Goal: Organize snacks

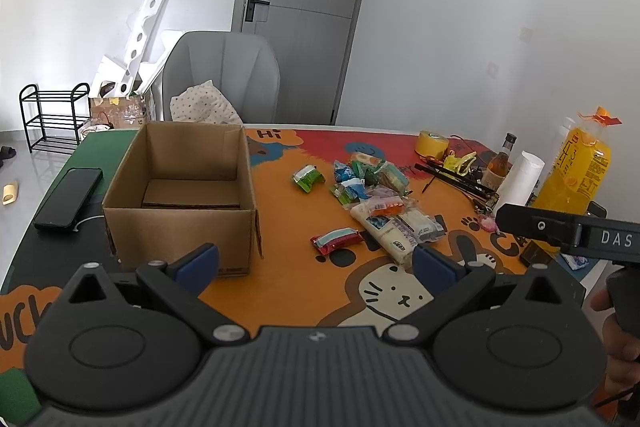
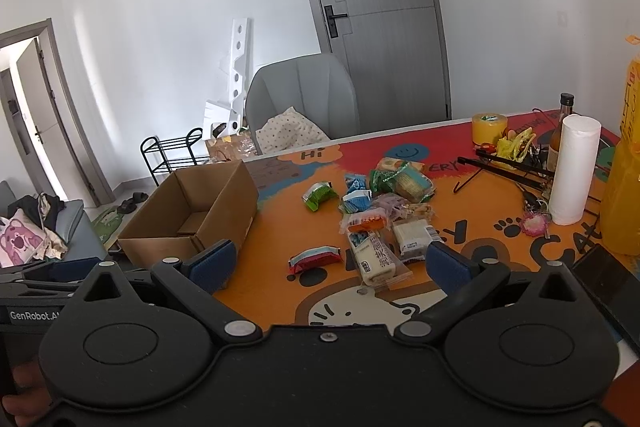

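An open, empty cardboard box stands on the left of the table; it also shows in the right wrist view. A pile of wrapped snacks lies to its right, also seen from the right wrist. A red snack packet lies nearest, apart from the pile. A green packet lies alone behind it. My left gripper is open and empty above the table's front edge. My right gripper is open and empty, just short of the red packet.
A black phone lies left of the box. At the right stand a yellow tape roll, a paper roll, a small bottle and an orange juice bottle. A grey chair stands behind the table.
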{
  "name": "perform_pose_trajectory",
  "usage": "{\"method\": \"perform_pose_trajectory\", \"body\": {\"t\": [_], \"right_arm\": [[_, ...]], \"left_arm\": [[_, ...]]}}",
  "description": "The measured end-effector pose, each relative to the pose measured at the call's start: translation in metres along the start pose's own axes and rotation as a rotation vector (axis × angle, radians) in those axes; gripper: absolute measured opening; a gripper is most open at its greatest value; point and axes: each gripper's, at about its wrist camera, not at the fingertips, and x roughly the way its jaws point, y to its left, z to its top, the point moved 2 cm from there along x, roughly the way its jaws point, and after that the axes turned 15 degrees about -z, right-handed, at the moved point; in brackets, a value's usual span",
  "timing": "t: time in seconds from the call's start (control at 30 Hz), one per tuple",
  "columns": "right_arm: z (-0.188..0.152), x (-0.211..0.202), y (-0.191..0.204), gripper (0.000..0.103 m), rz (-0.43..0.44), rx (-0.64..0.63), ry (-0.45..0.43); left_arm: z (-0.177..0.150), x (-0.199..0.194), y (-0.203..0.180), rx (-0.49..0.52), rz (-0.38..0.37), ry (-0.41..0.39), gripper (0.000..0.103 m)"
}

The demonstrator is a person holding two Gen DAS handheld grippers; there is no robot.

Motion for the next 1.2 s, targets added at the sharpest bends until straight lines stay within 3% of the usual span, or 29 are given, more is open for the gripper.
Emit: {"method": "perform_pose_trajectory", "body": {"t": [1.2], "right_arm": [[0.0016, -0.0002, 0.0009, 0.103, 0.007, 0.003, -0.002]], "left_arm": [[0.0002, -0.0068, 0.01, -0.011, 0.014, -0.023, 0.102]]}}
